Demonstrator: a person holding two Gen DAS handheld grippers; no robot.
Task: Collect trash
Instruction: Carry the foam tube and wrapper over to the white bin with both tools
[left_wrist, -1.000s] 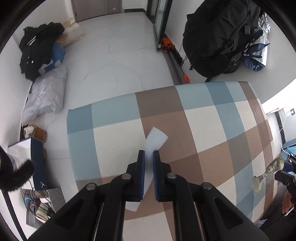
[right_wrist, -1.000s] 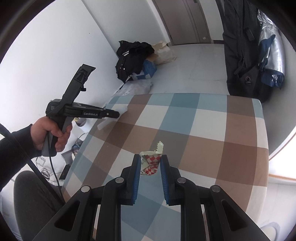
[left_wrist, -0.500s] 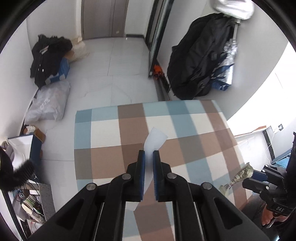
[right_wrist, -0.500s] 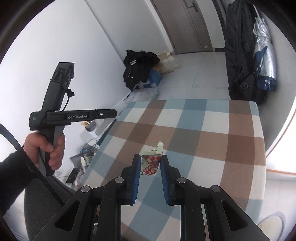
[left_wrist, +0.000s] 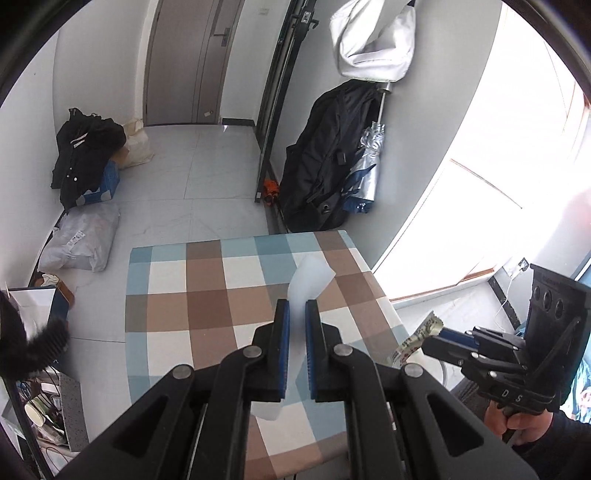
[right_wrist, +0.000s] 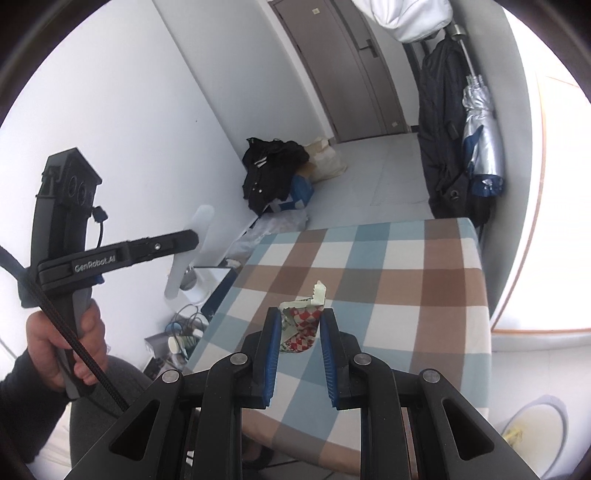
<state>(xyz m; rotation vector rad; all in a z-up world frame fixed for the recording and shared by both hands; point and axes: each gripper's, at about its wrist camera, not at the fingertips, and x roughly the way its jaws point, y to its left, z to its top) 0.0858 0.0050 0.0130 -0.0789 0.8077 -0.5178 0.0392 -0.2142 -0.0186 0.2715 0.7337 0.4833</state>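
My left gripper (left_wrist: 296, 308) is shut on a pale translucent plastic strip (left_wrist: 309, 281) that sticks out past its blue pads, high above the checked table (left_wrist: 207, 306). My right gripper (right_wrist: 298, 317) is shut on a crumpled red-and-white checked wrapper (right_wrist: 303, 320) with a green torn edge, also lifted over the table (right_wrist: 406, 280). In the left wrist view the right gripper (left_wrist: 439, 341) shows at the right edge with the wrapper (left_wrist: 417, 338) at its tip. In the right wrist view the left gripper (right_wrist: 194, 236) appears at the left, the plastic strip (right_wrist: 192, 251) hanging from it.
A white bin with a liner (right_wrist: 535, 424) stands on the floor at the table's right. Black clothes on a blue box (left_wrist: 88, 158), a grey plastic sack (left_wrist: 81, 240), a hanging black bag and silver umbrella (left_wrist: 365, 173), and clutter (left_wrist: 44, 410) line the walls.
Both grippers have risen and pulled back from the table with their trash held. The table now looks smaller and farther below in both views.
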